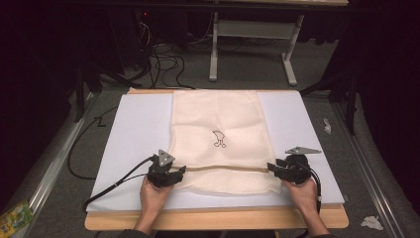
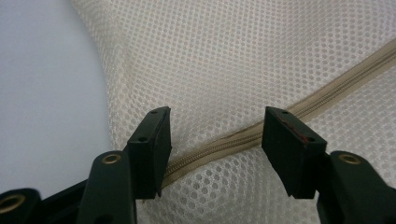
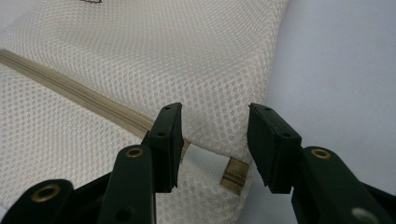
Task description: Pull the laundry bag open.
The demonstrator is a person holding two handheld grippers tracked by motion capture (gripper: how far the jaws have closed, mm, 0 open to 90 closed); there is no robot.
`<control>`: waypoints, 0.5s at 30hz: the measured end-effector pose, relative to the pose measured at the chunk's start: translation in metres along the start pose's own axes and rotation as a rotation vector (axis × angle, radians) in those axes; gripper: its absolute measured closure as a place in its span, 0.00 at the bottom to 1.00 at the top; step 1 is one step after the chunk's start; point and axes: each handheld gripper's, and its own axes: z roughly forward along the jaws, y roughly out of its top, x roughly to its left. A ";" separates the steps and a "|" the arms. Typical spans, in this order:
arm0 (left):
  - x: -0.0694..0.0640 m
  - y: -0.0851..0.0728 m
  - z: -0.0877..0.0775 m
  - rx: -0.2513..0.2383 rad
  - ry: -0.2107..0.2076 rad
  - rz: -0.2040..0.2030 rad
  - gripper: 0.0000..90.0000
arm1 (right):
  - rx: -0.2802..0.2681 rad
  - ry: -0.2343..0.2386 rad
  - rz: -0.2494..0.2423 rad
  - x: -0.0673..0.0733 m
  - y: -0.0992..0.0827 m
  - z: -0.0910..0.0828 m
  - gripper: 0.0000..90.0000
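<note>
Grey carpet floor (image 1: 247, 74) is seen beyond a wooden table (image 1: 213, 218); a white desk frame (image 1: 252, 29) and black cables (image 1: 166, 64) are dimly lit.

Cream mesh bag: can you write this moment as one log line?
cream mesh bag flat on white board | left gripper open, zipper between | right gripper open, straddling corner

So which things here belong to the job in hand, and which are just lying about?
In the job:
- mesh laundry bag
- its zipper
- left hand-held gripper, jaws open
- right hand-held gripper, jaws open

Lying about:
- crumpled paper scraps on the floor
- green packet
- floor cables
</note>
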 end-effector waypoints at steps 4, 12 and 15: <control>0.000 0.000 0.001 0.004 -0.003 -0.003 0.48 | 0.007 -0.003 -0.007 0.002 0.001 -0.002 0.63; 0.000 0.000 0.002 0.012 -0.006 -0.001 0.48 | 0.014 -0.003 0.013 -0.004 0.004 0.000 0.59; 0.000 0.000 0.002 0.013 -0.006 0.000 0.47 | 0.038 -0.003 0.046 -0.009 0.005 0.005 0.55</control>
